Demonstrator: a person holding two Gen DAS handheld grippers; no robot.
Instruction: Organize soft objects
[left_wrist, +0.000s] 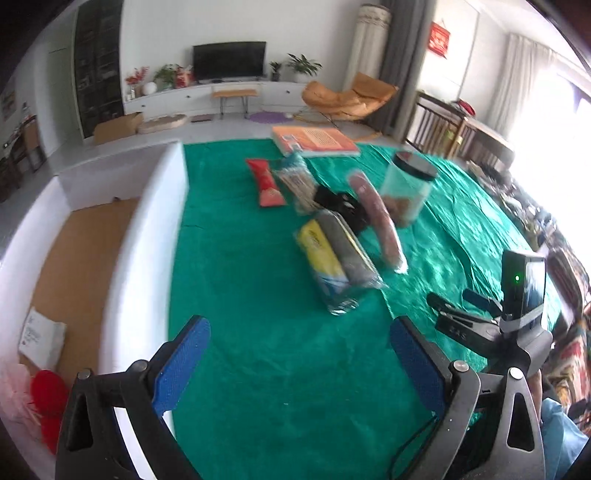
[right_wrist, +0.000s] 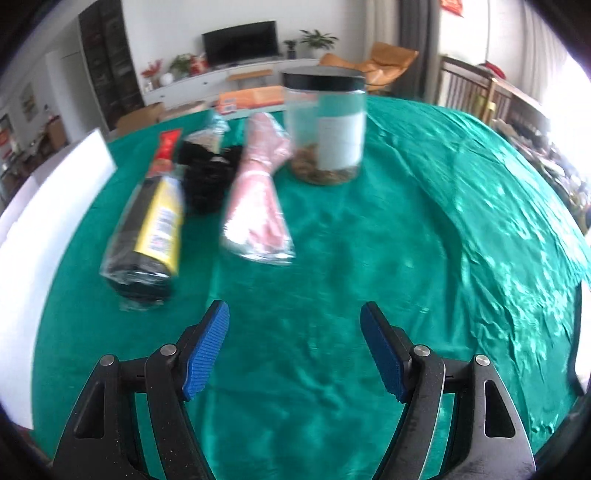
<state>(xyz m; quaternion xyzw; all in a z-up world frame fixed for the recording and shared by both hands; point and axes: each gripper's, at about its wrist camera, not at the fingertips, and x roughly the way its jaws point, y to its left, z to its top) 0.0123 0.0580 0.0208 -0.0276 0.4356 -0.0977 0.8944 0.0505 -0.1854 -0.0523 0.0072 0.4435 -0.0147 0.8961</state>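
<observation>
Both claws gaped wide, holding nothing: left gripper (left_wrist: 299, 354), right gripper (right_wrist: 295, 343). Ahead-left of the right one lay the yellow package (right_wrist: 147, 236), pink package (right_wrist: 258, 199) beside it.

Green-clothed table (right_wrist: 406, 229); packets (right_wrist: 258, 206), jar (right_wrist: 325, 125).

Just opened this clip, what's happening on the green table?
Nothing is held yet. The left gripper and right gripper both hang open above the green tablecloth, short of a cluster of items: a yellow-and-black wrapped pack, a pink bagged item, something black and a clear jar with a black lid. A white bin sits left.
</observation>
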